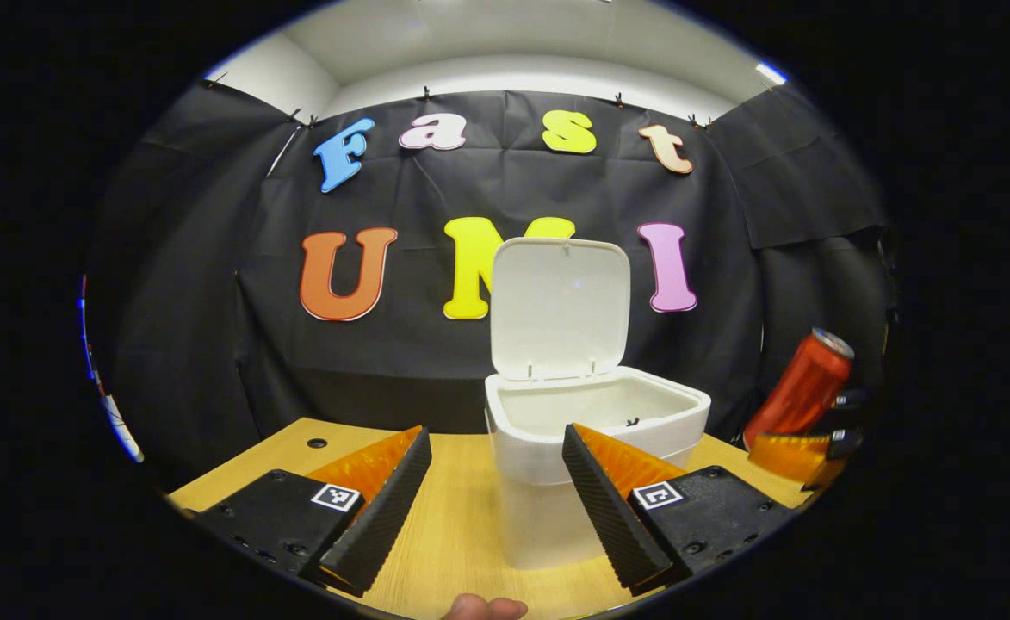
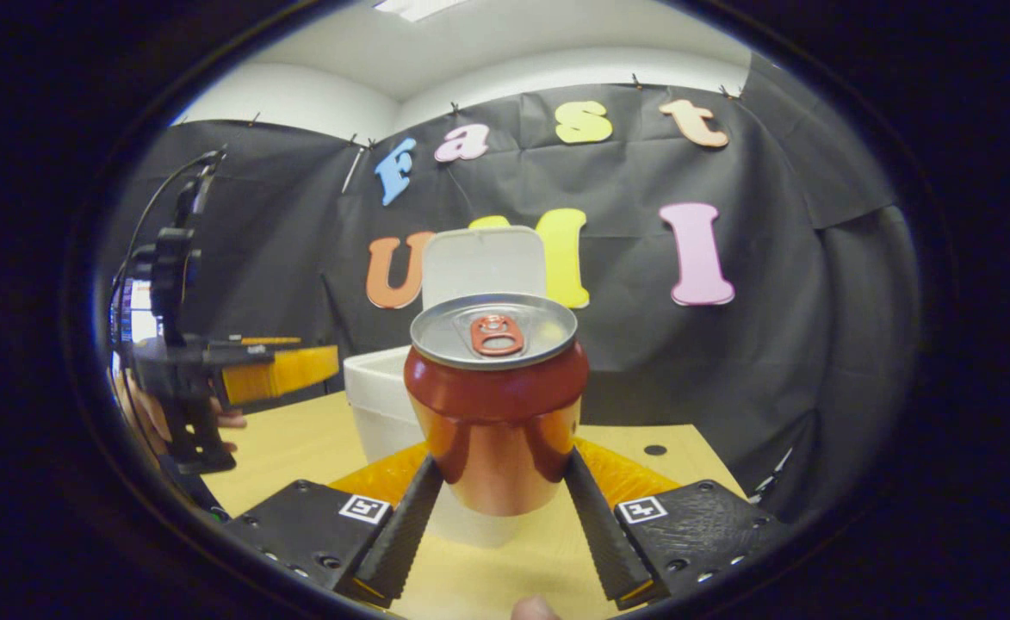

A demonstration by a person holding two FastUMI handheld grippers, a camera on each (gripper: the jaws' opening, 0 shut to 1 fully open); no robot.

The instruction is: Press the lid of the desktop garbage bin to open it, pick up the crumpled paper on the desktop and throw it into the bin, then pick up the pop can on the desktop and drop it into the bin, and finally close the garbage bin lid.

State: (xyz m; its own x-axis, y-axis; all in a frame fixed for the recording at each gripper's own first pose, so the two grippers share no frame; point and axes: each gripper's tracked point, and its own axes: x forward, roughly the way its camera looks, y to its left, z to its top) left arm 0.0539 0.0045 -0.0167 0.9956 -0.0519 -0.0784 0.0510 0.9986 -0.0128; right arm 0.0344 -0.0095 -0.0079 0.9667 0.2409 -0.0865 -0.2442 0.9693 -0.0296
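On the wooden desk (image 1: 444, 534) stands the white garbage bin (image 1: 595, 430), lid (image 1: 559, 306) raised upright. Before it, the left gripper (image 1: 496, 508) is spread, empty. The right gripper (image 2: 500, 508) pinches the red pop can (image 2: 496, 405), held near the bin.

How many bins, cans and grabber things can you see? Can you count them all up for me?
Bins: 1, the white bin with its lid up.
Cans: 1, the red pop can, clamped in the right gripper.
Grippers: 2, the right one and the left gripper, which is open.
Total: 4
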